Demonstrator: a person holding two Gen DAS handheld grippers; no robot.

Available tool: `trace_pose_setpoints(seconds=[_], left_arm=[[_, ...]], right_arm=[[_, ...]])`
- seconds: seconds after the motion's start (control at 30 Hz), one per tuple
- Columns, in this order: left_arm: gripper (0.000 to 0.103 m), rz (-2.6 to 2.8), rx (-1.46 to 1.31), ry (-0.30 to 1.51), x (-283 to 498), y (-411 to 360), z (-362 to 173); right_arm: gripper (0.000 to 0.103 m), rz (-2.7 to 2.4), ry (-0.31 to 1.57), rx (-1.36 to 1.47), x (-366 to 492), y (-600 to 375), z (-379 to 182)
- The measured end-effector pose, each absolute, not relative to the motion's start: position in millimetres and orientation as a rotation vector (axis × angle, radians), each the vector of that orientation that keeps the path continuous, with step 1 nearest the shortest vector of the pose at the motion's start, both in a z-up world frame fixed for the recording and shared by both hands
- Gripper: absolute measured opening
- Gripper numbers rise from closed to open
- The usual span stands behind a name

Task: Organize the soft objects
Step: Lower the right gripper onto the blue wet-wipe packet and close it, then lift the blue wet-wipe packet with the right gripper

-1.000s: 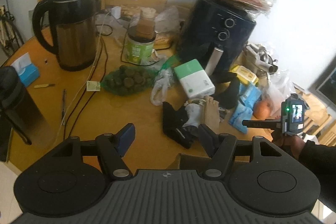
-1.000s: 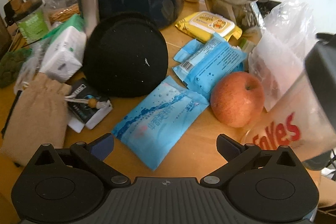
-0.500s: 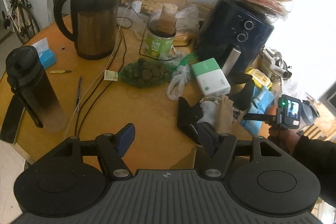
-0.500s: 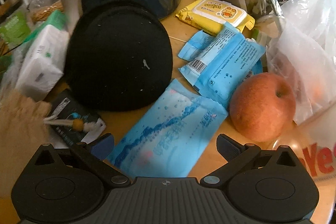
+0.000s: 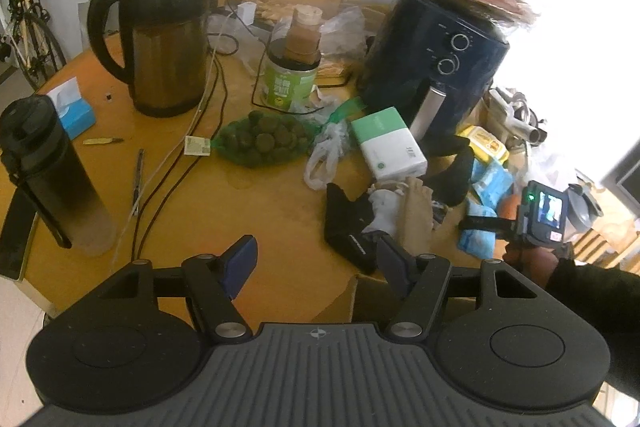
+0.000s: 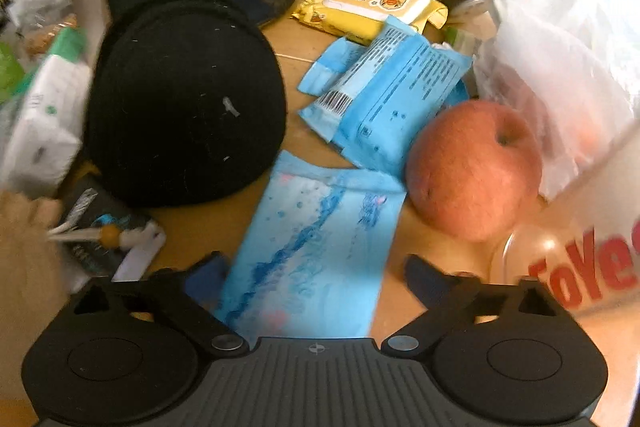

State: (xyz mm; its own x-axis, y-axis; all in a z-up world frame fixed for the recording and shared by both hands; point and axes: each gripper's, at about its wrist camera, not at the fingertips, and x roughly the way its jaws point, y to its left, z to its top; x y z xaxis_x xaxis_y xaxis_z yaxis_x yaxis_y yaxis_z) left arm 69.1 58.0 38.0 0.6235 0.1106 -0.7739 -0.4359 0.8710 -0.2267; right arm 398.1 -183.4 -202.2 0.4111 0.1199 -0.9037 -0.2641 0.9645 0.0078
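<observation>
**Right hand-held gripper closing in on the blue pack**

Your right hand-held gripper [image 6: 316, 275] has dropped closer to the tabletop [image 6: 420, 267] than a second ago, and its jaws, then at their widest, are now narrowing. The blue pack [image 6: 316, 251] lies flat between them, its near end under the gripper body; the pads do not press it yet, so nothing is gripped. That reads as the start of a pick, with the pack the first soft item to be moved.

Just beyond, the black cap [image 6: 184, 99] sits to the left and the apple [image 6: 472, 171] to the right, close beside the pack. Watch the right finger near the apple as you close. Farther back lie a second blue pack [image 6: 400, 95] and the yellow wipes [image 6: 368, 7].

Your left hand-held gripper [image 5: 316, 263] hangs partly open and empty over the tabletop edge, unmoved, with the kettle [image 5: 160, 43] well beyond.
</observation>
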Motion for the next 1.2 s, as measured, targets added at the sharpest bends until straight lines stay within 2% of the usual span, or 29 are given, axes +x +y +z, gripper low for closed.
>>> trace_pose_setpoints(seconds=[0.03, 0.23, 0.83, 1.2], left_arm=[[0.065, 0.317, -0.418, 0.846, 71, 57, 37], [0.065, 0.255, -0.376, 0.851, 86, 48, 39], [0.065, 0.109, -0.206, 0.816, 138, 36, 45], [0.065, 0.003, -0.103, 0.824, 172, 29, 38]], right_arm=[[0.079, 0.249, 1.121, -0.149, 395, -184, -200], [0.072, 0.269, 1.139, -0.180, 384, -187, -190], [0.070, 0.435, 1.011, -0.058, 333, -235, -88], [0.070, 0.448, 0.941, -0.033, 293, -251, -49]])
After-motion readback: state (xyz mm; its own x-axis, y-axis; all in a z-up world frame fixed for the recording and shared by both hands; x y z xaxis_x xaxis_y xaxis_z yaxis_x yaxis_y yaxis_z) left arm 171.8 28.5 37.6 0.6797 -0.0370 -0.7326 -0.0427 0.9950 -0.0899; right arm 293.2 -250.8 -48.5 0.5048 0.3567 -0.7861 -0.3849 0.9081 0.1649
